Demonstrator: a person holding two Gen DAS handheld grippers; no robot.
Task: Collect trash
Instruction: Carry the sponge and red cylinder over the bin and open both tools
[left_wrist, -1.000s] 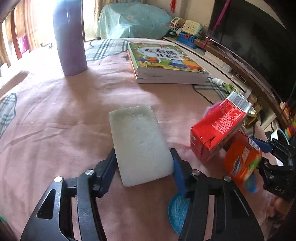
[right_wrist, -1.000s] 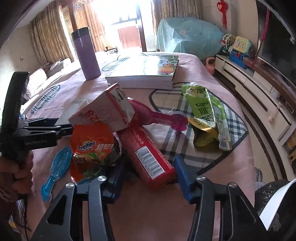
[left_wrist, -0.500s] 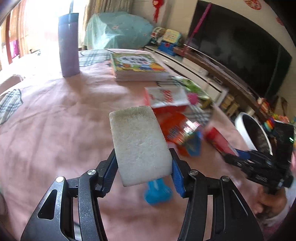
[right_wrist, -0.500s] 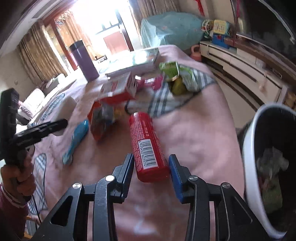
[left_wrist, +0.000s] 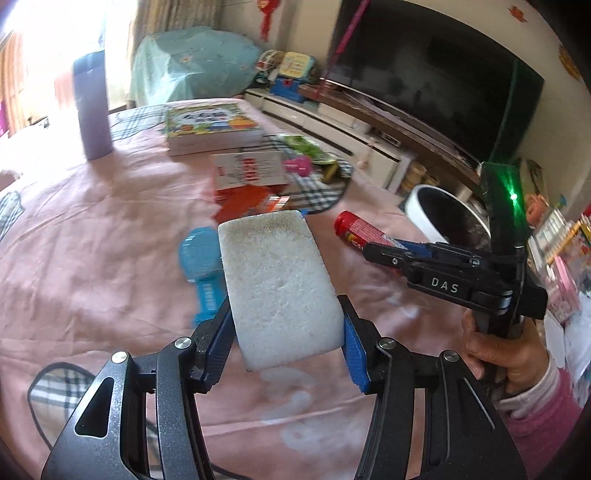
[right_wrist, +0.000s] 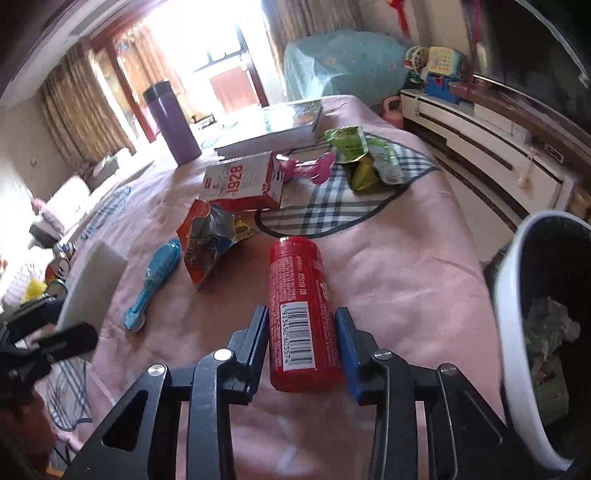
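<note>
My left gripper (left_wrist: 286, 328) is shut on a white sponge (left_wrist: 277, 288) and holds it above the pink tablecloth. My right gripper (right_wrist: 301, 334) is shut on a red tube (right_wrist: 301, 314) with a barcode, held above the table; it also shows in the left wrist view (left_wrist: 356, 230). A white trash bin (right_wrist: 513, 332) with crumpled trash inside stands just right of the right gripper, beside the table edge. On the table lie an orange snack bag (right_wrist: 210, 240), a red and white carton (right_wrist: 243, 182) and a green wrapper (right_wrist: 360, 158).
A blue comb (right_wrist: 153, 282) and a pink toy (right_wrist: 308, 170) lie on the table. A purple flask (right_wrist: 171, 123) and a stack of books (right_wrist: 271, 127) stand at the far side. A TV cabinet (right_wrist: 491, 136) runs along the right.
Both grippers lifted and swung toward the bin. The right gripper carried the red tube off the pile of trash; the carton and orange bag stayed on the table. The sponge stayed gripped.
</note>
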